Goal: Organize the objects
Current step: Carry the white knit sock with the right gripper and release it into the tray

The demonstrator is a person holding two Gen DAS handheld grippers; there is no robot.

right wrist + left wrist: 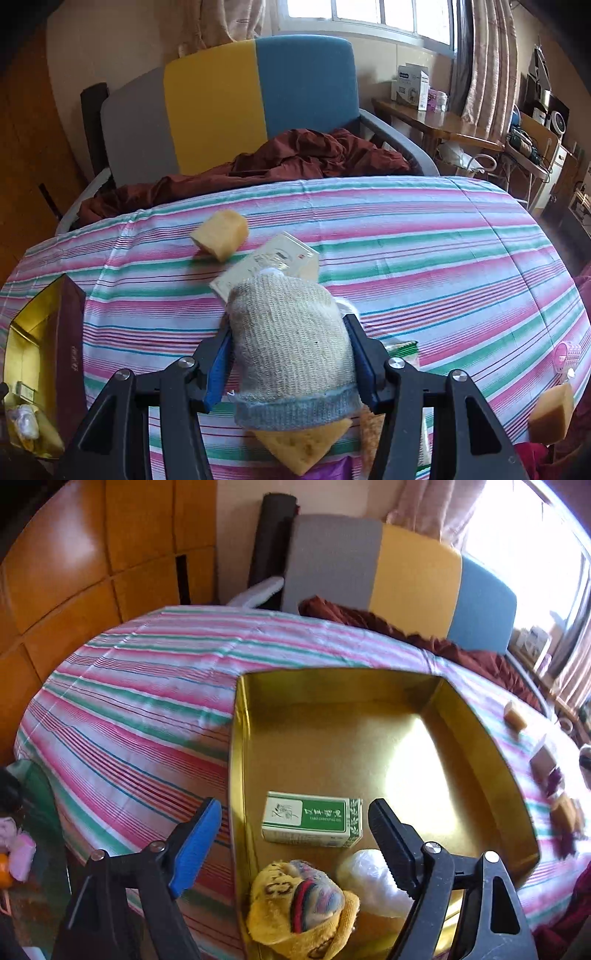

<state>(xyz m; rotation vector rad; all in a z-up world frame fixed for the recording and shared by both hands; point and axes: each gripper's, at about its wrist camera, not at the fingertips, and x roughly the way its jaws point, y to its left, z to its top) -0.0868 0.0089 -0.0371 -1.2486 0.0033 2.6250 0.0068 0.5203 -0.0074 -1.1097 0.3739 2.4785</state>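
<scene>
My right gripper (291, 369) clamps a rolled sock (291, 332), lower centre; left gripper (295, 849) gapes empty over the gold tin (236, 775). Next, I reckon: carry sock left into tin.

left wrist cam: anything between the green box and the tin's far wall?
Nothing. Left wrist view shows bare gold floor from the green box to the far wall of the tin.

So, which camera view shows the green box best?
The left wrist view. There the green box lies in plain sight on the floor of the gold tray, with its label readable. The right wrist view shows only a small part of it, at the left edge inside the tray.
</scene>
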